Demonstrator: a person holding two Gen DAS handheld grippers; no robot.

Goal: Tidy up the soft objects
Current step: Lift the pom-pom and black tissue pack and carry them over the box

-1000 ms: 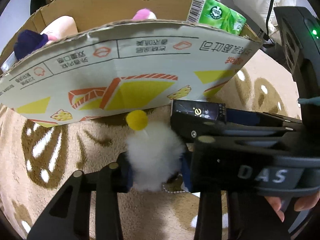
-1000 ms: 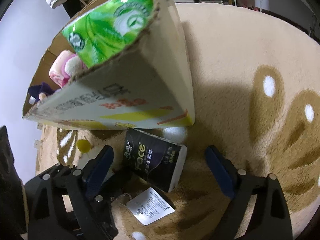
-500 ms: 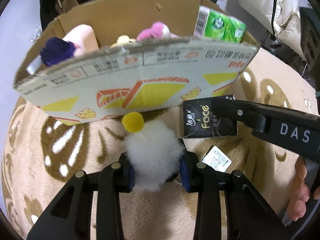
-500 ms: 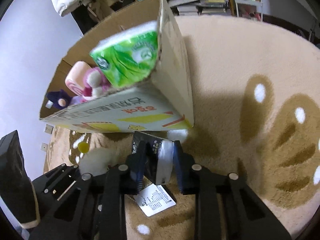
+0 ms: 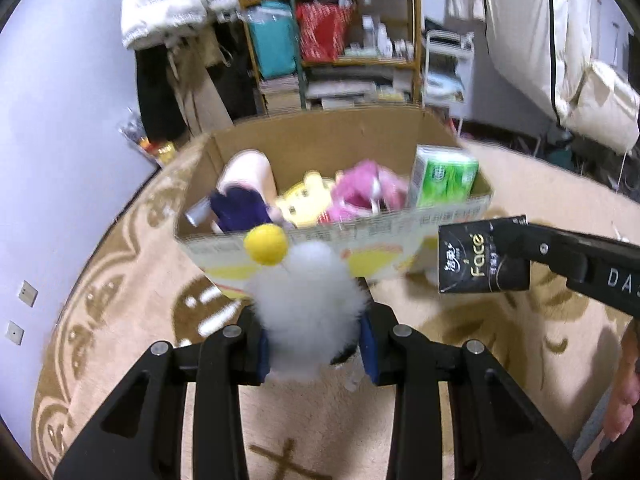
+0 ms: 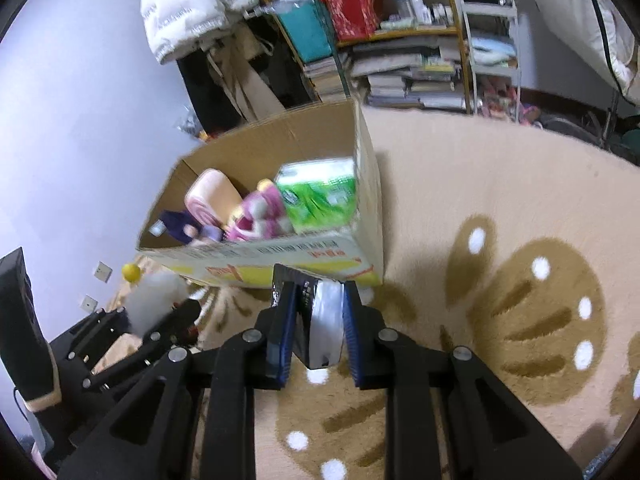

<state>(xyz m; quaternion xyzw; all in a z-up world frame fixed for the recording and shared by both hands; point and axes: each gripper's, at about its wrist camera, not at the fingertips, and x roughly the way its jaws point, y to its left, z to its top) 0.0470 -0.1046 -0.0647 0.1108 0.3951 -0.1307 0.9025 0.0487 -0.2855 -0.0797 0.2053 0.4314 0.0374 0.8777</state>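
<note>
White fluff fills my left view: the left gripper (image 5: 314,340) is clamped on a white plush toy (image 5: 308,304) with a yellow pom-pom (image 5: 266,245) on top, held up off the rug (image 5: 120,280) and in front of the near wall of the cardboard box (image 5: 320,148). I see the same toy from my right camera, low at the left (image 6: 154,300).

My right gripper (image 6: 316,332) is squeezed onto a black tissue pack (image 6: 316,320), its blue pads pressing both sides. From the left view that pack (image 5: 480,256) shows the word "Face" and hangs just off the box's near right corner, above the rug.

The box (image 6: 368,184) stands open on the beige and brown patterned rug (image 6: 520,260). Inside I make out a green tissue pack (image 5: 444,178) upright against the right wall, a pink plush (image 5: 360,196), a yellow plush (image 5: 306,204), a dark purple soft item (image 5: 238,210) and a rolled pink towel (image 6: 212,196).

A cluttered shelf (image 5: 340,40) stands behind the box.
</note>
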